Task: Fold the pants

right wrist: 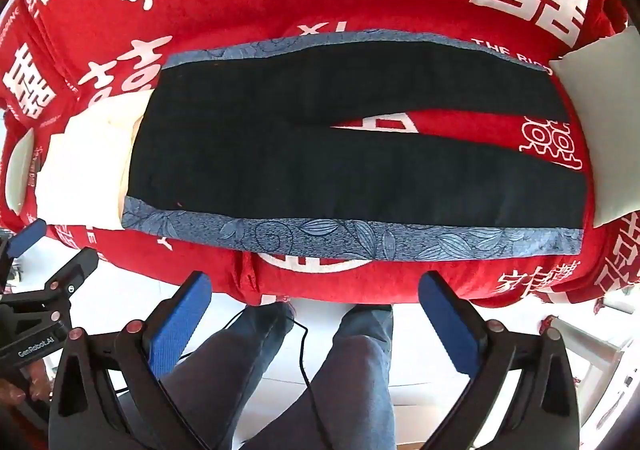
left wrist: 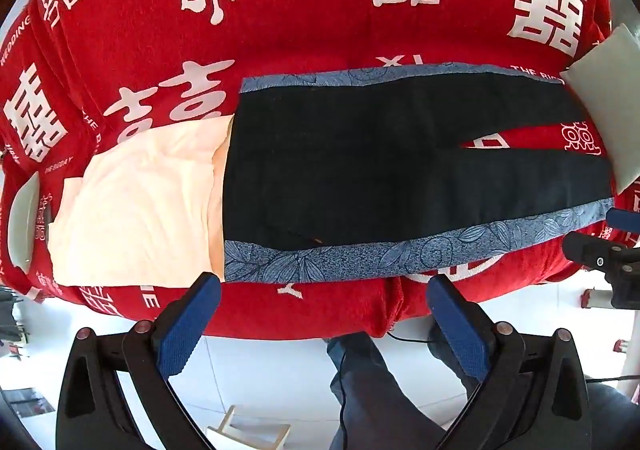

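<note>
A table draped in a red cloth (left wrist: 320, 30) with white characters fills both views. Ahead of the left gripper (left wrist: 324, 290), whose jaws stand wide and empty, a cream cloth (left wrist: 140, 202) lies leftward, tucked under the waist of the dark pants (right wrist: 320, 154), spread flat with blue floral side stripes. The right gripper (right wrist: 316, 288) hangs wide and empty before the legs, which run rightward toward a white pad (right wrist: 608, 122).

A red cloth (left wrist: 320, 30) printed with white characters lies ahead of the fingers — cream folded fabric (left wrist: 136, 210) left, white pad (right wrist: 608, 122) right, jeans-clad legs (right wrist: 352, 378) below.
</note>
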